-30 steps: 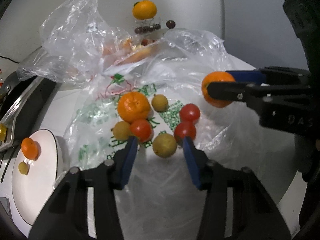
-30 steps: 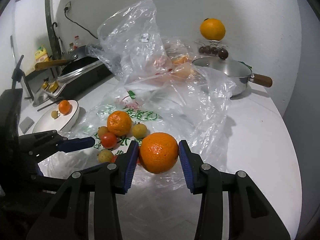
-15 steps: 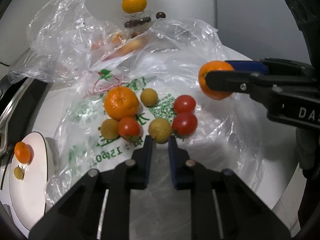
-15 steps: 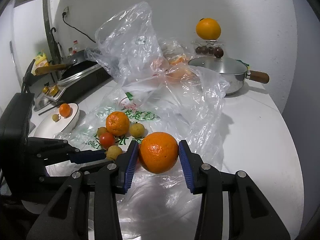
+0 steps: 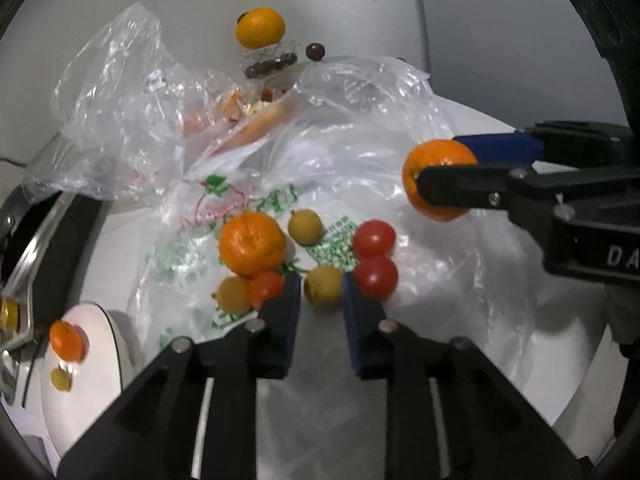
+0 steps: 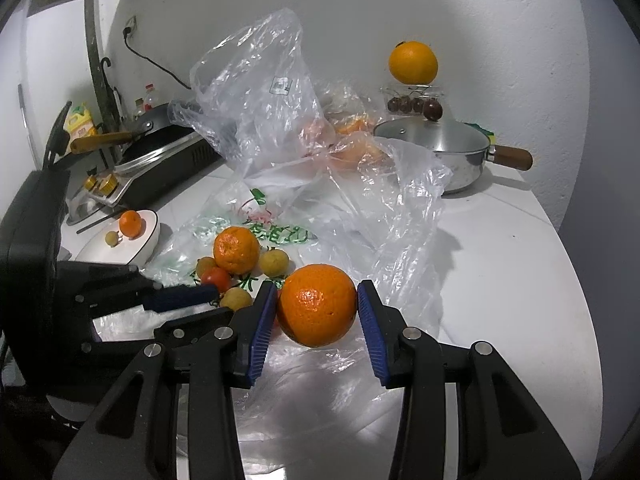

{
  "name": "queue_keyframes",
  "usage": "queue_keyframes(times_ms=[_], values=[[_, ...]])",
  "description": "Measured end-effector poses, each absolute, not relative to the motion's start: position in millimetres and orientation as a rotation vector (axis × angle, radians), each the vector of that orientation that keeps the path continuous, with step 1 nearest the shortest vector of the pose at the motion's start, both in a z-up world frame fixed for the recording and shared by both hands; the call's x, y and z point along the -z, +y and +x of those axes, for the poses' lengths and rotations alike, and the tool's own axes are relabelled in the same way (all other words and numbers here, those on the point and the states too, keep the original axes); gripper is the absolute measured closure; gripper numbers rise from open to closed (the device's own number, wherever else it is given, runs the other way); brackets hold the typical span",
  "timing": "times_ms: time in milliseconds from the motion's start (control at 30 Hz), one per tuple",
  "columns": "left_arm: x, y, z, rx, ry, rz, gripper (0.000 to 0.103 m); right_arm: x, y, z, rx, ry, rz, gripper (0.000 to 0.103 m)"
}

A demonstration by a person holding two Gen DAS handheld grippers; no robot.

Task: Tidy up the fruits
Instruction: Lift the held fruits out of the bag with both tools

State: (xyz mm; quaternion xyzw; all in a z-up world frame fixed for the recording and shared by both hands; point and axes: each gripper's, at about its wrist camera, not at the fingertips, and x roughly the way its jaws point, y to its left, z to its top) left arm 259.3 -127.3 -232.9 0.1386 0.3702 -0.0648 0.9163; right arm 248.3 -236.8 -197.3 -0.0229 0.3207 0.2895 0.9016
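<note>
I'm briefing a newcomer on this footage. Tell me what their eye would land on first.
First, the big orange clamped in the right gripper, held above the crumpled plastic bag. Next, the left gripper shut on a small yellow-brown fruit among the loose tomatoes and mandarin lying on the bag. Last, another orange perched atop a clear container at the back wall.

Crinkly clear plastic bag (image 6: pixel 280 128); shiny metal pot (image 6: pixel 444 156), wood handle (image 6: pixel 514 158).

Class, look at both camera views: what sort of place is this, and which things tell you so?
Most likely a home kitchen counter: a cooktop with a frying pan, a steel saucepan, and bottles by the wall.
</note>
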Motion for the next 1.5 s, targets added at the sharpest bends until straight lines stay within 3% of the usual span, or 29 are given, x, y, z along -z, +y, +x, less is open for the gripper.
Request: queue_keyframes(times_ms=[900,1500], values=[[240.3,-132.5,276.1,0.238,0.859,0.411,0.074,197.2,-240.8,251.8,-0.555,0.658,-0.003,0.059],[230.6,-118.0,261.3,0.291,0.793,0.339,0.076,188.4,-234.9,247.4,-0.542,0.647,-0.025,0.059]])
